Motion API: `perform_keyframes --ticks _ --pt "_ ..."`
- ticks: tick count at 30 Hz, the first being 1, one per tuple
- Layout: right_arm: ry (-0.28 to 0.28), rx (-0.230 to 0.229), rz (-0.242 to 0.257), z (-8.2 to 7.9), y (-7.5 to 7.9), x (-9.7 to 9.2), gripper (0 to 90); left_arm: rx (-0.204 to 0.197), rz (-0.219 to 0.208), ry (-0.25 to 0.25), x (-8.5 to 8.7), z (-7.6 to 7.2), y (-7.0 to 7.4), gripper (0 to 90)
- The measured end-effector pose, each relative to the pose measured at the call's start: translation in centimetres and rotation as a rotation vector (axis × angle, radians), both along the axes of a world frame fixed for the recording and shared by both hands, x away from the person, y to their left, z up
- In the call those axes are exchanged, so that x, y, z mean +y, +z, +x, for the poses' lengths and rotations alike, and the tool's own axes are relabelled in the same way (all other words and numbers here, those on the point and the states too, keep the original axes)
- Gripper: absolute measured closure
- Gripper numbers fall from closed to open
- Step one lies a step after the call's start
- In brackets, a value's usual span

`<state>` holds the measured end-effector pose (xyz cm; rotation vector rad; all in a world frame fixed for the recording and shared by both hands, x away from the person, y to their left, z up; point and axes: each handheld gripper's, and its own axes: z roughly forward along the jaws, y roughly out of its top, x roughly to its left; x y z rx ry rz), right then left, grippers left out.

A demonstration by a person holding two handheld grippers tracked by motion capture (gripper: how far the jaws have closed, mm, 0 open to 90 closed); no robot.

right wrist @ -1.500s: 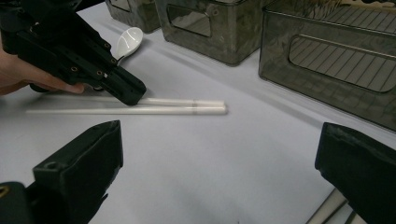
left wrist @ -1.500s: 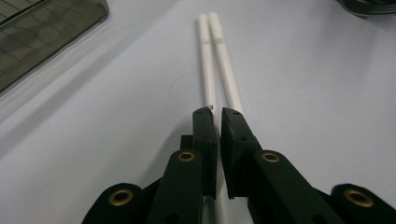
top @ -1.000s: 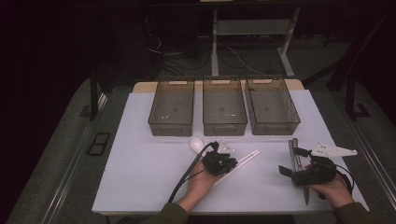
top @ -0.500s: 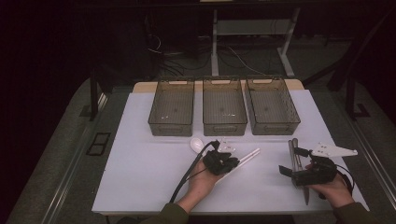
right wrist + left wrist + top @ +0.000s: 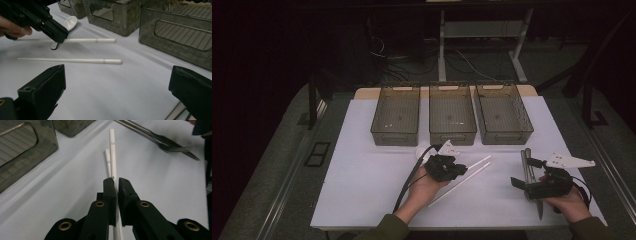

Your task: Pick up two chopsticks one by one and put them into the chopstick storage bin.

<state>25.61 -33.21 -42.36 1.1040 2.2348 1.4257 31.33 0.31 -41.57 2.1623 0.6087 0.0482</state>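
Dim high view, black surroundings — white table mat brightest, gripper views sharp, near jaws slightly soft

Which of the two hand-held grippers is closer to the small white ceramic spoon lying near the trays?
The left. The left gripper sits just beside the small white ceramic spoon, clamped on a white chopstick. The right gripper is far off, by the metal forks.
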Motion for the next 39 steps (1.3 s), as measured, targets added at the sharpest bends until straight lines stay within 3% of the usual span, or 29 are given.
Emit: perform_keyframes --ticks 9,18,29,39 --pt "-0.005 0.003 0.004 -0.1 0.0 0.0 0.9 -0.028 -0.029 -0.041 2.6 0.9 2.2 84.4" --pt "-0.005 0.003 0.002 -0.1 0.0 0.0 0.9 -0.035 -0.054 -0.005 5.6 1.9 3.6 84.4" --pt "-0.007 0.002 0.002 0.0 0.0 0.0 0.9 -0.053 -0.085 0.076 8.9 3.2 4.6 84.4" --pt "-0.014 0.006 0.002 0.0 0.0 -0.1 0.9 -0.085 -0.071 0.121 11.6 5.4 6.0 84.4"
